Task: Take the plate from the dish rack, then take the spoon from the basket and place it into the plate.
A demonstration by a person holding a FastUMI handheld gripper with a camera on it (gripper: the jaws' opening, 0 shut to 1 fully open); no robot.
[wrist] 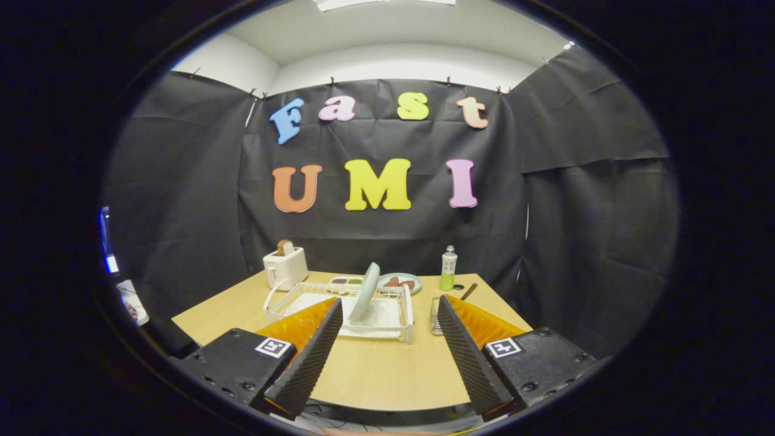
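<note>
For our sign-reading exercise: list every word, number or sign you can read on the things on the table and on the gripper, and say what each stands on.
Label on the bottle: too small to read.
The square markers on the gripper: coded patterns, no words.
On the toaster, dish rack and plate: no text seen.
The jaws stand open, the rack just ahead.

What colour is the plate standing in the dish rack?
Pale green plate, in the gripper view, beyond the open gripper.
</note>
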